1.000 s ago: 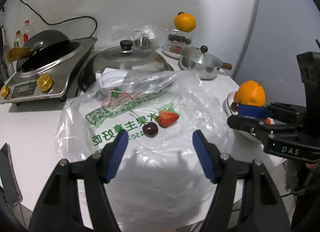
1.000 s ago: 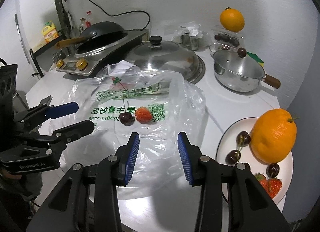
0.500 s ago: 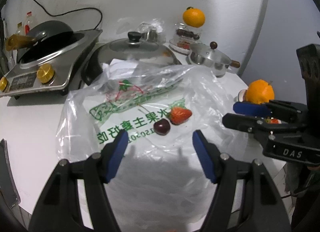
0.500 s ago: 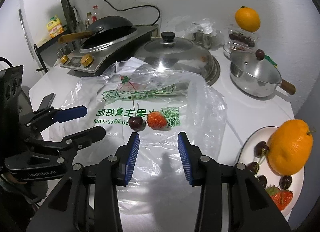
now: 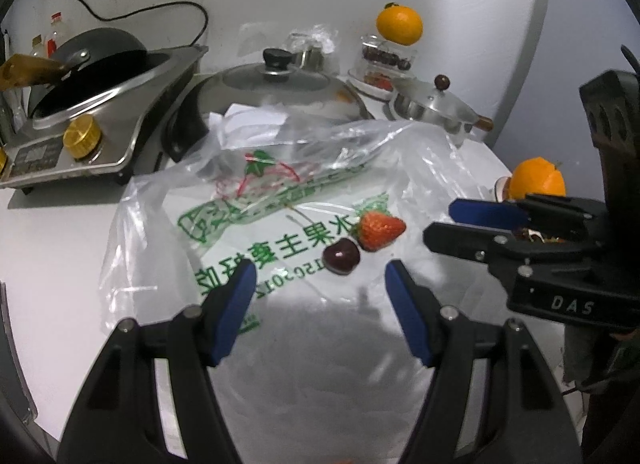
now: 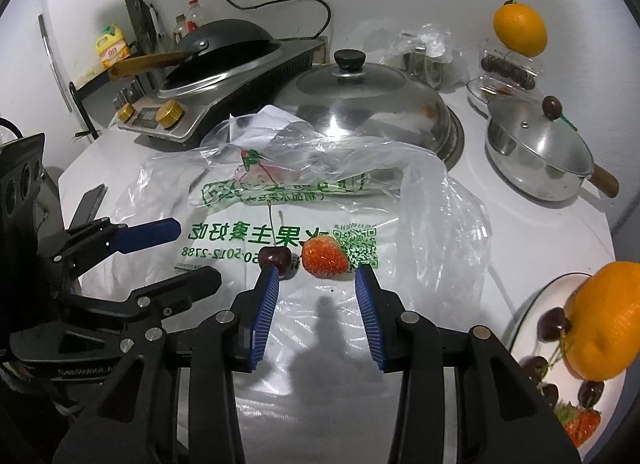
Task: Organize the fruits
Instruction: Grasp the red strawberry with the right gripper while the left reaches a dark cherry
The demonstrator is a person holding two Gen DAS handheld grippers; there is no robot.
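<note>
A strawberry [image 6: 323, 256] and a dark cherry [image 6: 274, 258] with a long stem lie side by side on a clear plastic bag [image 6: 280, 224] with green print. My right gripper [image 6: 316, 278] is open, its tips just short of the two fruits, the strawberry between them. My left gripper [image 5: 320, 278] is open and empty, just behind the cherry [image 5: 341, 256] and strawberry [image 5: 378, 227]. A white plate [image 6: 532, 308] at the right holds an orange [image 6: 600, 328], several cherries and strawberries.
Behind the bag sit a large pan with a domed lid [image 6: 360, 104], a wok on an induction cooker [image 6: 216, 60] and a small lidded saucepan [image 6: 536, 148]. Another orange [image 6: 519, 29] rests on clear fruit boxes at the back. The round table's edge is near me.
Both grippers have moved forward toward the strawberry and cherry on the bag. The right gripper has turned left, away from the plate. Both stay open.
</note>
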